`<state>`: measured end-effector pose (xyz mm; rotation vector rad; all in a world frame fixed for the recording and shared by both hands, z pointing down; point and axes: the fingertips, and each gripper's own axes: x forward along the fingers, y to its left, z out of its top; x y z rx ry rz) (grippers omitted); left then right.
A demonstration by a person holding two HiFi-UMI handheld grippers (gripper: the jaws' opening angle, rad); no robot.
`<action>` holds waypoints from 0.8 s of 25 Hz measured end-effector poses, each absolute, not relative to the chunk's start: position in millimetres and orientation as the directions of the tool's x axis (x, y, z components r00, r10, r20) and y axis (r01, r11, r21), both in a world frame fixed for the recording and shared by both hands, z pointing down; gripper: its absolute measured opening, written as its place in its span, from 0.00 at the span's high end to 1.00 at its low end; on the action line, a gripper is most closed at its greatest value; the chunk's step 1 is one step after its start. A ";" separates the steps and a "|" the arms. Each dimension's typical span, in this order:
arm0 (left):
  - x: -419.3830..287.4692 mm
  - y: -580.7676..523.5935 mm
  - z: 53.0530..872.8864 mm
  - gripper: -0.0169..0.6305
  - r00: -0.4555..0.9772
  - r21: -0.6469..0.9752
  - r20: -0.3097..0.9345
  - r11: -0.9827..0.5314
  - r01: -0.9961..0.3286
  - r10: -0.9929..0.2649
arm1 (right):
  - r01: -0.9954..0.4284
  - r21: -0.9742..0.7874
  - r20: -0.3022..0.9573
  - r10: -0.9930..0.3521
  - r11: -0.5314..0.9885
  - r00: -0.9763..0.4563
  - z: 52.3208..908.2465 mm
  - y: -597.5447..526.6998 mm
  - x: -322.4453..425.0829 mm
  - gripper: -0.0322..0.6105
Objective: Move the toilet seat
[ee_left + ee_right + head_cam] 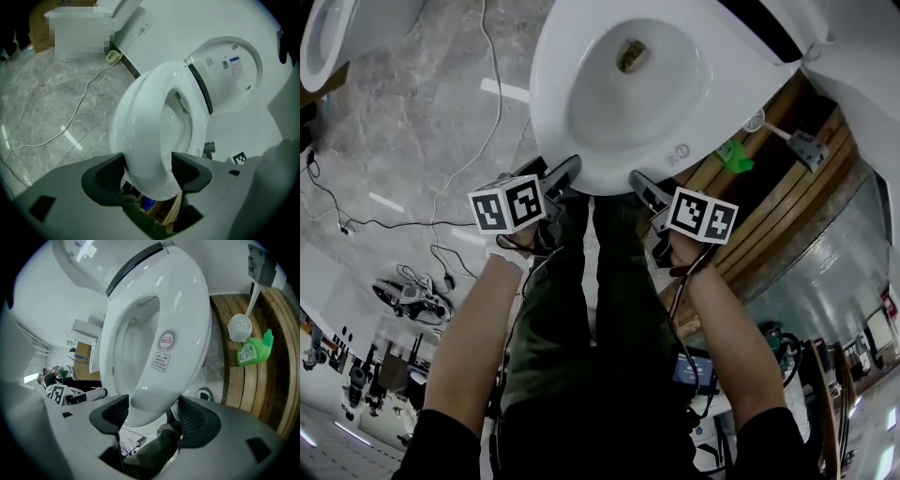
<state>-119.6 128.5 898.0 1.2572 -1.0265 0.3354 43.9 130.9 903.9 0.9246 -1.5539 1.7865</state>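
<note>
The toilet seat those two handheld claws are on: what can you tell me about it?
The toilet seat is a glossy white oval ring, plastic by its look, lying over the bowl, with the lid raised behind it past a black strip. A round reddish sticker and a small printed label sit near its front. The left gripper and the right gripper each have their jaws closed on its front edge, side by side.

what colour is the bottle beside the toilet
The bottle is green; clearest in the right gripper view.
</note>
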 end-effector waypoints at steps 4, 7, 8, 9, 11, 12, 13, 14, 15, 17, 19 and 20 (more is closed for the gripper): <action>-120.7 130.6 886.2 0.51 0.542 0.632 0.773 0.325 -0.704 -0.328 | -0.801 -0.584 0.809 -0.010 -0.132 -0.588 893.6 132.5 41.8 0.45; -119.2 136.2 882.6 0.51 0.557 0.635 0.768 0.270 -0.723 -0.314 | -0.795 -0.589 0.805 -0.023 -0.148 -0.593 886.5 134.6 41.0 0.45; -117.8 138.1 884.3 0.51 0.570 0.647 0.759 0.270 -0.713 -0.314 | -0.801 -0.584 0.810 -0.022 -0.134 -0.587 885.6 135.6 40.9 0.45; -116.5 139.3 886.7 0.51 0.585 0.665 0.745 0.289 -0.689 -0.320 | -0.811 -0.574 0.817 -0.016 -0.111 -0.576 885.7 136.8 40.5 0.45; -114.4 141.3 890.7 0.51 0.610 0.697 0.717 0.336 -0.633 -0.337 | -0.823 -0.563 0.825 -0.004 -0.081 -0.564 886.7 139.7 38.3 0.45; -113.7 142.6 891.4 0.51 0.616 0.705 0.709 0.347 -0.618 -0.344 | -0.821 -0.565 0.824 -0.002 -0.081 -0.567 886.6 141.1 37.2 0.45; -113.5 143.4 891.1 0.51 0.618 0.711 0.704 0.354 -0.608 -0.351 | -0.818 -0.569 0.821 -0.002 -0.079 -0.571 886.1 142.3 36.4 0.45; -113.9 142.9 889.8 0.51 0.618 0.716 0.698 0.361 -0.598 -0.361 | -0.816 -0.573 0.818 -0.003 -0.073 -0.575 885.0 143.1 35.4 0.45; -114.7 141.3 887.6 0.51 0.617 0.721 0.693 0.365 -0.589 -0.372 | -0.815 -0.576 0.817 -0.003 -0.064 -0.577 883.5 143.3 34.6 0.45; -117.1 137.7 880.6 0.50 0.615 0.726 0.687 0.344 -0.595 -0.387 | -0.812 -0.580 0.814 -0.013 -0.059 -0.581 879.7 142.7 34.6 0.45; -118.8 138.2 873.4 0.50 0.621 0.735 0.678 0.331 -0.592 -0.394 | -0.802 -0.593 0.805 -0.028 -0.072 -0.593 875.2 142.9 35.2 0.45; -118.7 139.8 870.4 0.50 0.627 0.741 0.671 0.336 -0.581 -0.396 | -0.795 -0.602 0.798 -0.033 -0.080 -0.601 873.1 143.9 35.7 0.45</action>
